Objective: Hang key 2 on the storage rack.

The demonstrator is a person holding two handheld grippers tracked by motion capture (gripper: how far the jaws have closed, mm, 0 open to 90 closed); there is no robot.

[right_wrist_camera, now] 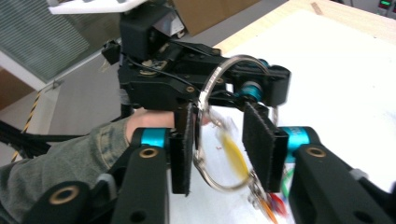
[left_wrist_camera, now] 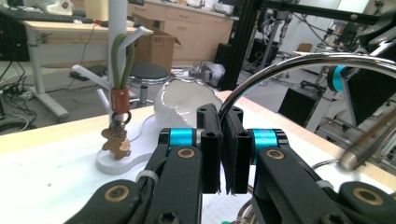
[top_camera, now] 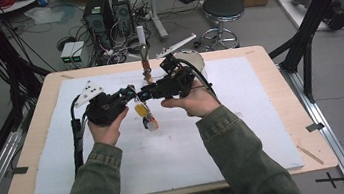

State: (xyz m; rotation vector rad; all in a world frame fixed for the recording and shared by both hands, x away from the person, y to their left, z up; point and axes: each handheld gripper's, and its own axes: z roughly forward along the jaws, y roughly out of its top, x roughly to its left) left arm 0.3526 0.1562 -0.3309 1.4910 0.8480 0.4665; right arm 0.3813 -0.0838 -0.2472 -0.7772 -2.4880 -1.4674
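- Both claws meet above the middle of the white mat [top_camera: 245, 132] on the table [top_camera: 34, 140] in the high view: the left claw [top_camera: 130, 92] and the right claw [top_camera: 143, 94] point at each other, tip to tip, with a silver key ring [top_camera: 137, 95] between them; yellow and other small tags [top_camera: 145, 116] hang from the ring down toward the mat, too small to tell apart
- Behind the claws in the same view stands a white hook stand [top_camera: 142, 40] with an olive loop and brown tag on it, and a white bowl-like shell [top_camera: 194, 59] just beside it
- Left gripper view: the left claw [left_wrist_camera: 226, 154] is pressed together on the key ring [left_wrist_camera: 289, 63], its pads clamped on the wire; from the pinch the ring arcs up and off to the right, its plane running roughly along the claw. Beyond it the olive loop [left_wrist_camera: 122, 60] hangs upright on the hook stand [left_wrist_camera: 116, 28], a brown tag [left_wrist_camera: 115, 142] below it, the white shell [left_wrist_camera: 187, 105] just to the right
- Right gripper view: the right claw [right_wrist_camera: 224, 144] stands partly apart; the key ring [right_wrist_camera: 203, 140] hangs upright between its pads, close against the left-hand pad [right_wrist_camera: 182, 144], clear of the other pad. The ring's top runs into the left claw [right_wrist_camera: 247, 86] beyond, which grips it. A yellow tag [right_wrist_camera: 233, 156] hangs blurred inside the gap, long axis slanting down to the right
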